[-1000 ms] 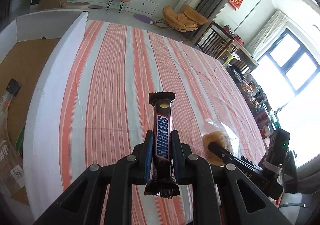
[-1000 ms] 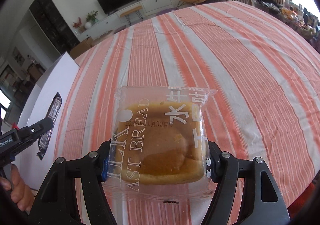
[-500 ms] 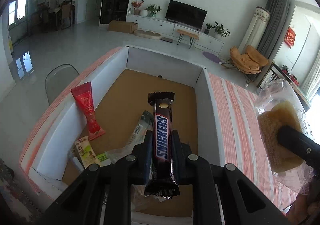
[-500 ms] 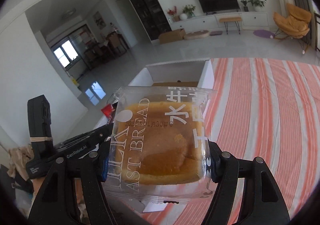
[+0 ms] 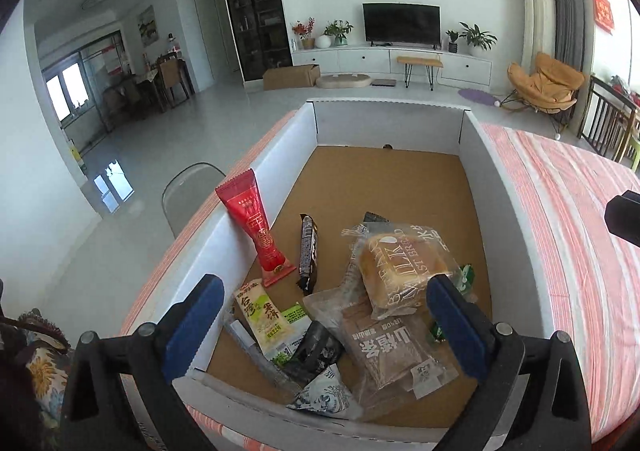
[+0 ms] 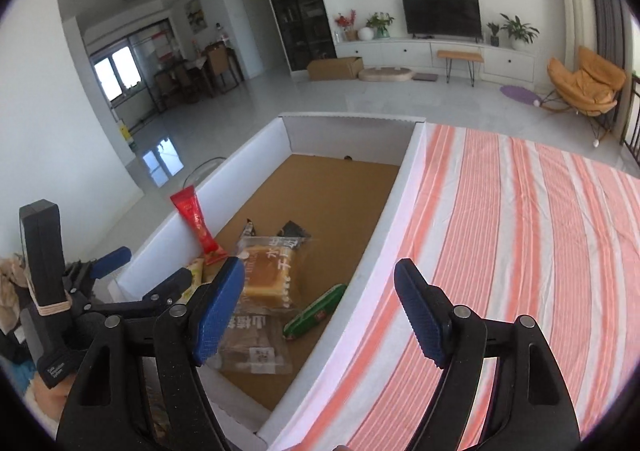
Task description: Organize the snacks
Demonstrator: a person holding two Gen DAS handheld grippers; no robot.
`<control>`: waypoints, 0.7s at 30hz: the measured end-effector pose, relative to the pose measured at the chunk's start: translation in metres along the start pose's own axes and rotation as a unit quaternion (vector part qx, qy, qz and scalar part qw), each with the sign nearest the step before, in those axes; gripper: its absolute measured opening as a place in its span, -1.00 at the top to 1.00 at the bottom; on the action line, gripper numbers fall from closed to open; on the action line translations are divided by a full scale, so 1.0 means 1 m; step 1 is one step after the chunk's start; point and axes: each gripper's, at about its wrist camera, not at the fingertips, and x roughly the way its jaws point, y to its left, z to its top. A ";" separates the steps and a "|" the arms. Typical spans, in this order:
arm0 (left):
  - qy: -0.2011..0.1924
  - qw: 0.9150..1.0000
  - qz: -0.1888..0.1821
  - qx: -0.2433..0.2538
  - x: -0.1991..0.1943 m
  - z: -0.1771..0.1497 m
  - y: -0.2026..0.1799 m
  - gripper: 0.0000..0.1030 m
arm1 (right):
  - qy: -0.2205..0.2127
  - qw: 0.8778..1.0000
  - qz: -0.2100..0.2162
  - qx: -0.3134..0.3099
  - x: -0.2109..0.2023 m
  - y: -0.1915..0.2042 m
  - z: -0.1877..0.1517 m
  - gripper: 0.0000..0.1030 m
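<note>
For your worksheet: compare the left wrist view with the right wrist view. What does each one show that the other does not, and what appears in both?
Only the left wrist view shows the yellow-green packet and the blue-and-white pouch at the box's near end. Only the right wrist view shows the left gripper from the side, jaws apart, and a wide stretch of striped tablecloth. Both show the white box, the red sachet leaning on its wall, the toast bread packet and the television.
</note>
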 end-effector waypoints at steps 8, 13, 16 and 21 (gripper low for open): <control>0.000 1.000 0.012 -0.006 -0.022 0.004 -0.011 -0.95 | 0.003 0.999 -0.027 0.018 -0.011 -0.013 -0.007 -0.58; -0.012 0.999 0.033 0.004 -0.038 0.004 -0.016 -0.95 | 0.017 0.999 -0.034 0.006 -0.013 0.001 -0.009 -0.59; -0.004 0.999 0.038 0.008 -0.041 0.003 -0.014 -0.95 | 0.032 0.999 -0.036 -0.004 -0.011 0.012 -0.008 -0.59; 0.008 0.999 0.043 -0.001 -0.041 0.001 -0.003 -0.95 | 0.055 0.997 -0.042 -0.018 -0.009 0.027 -0.011 -0.59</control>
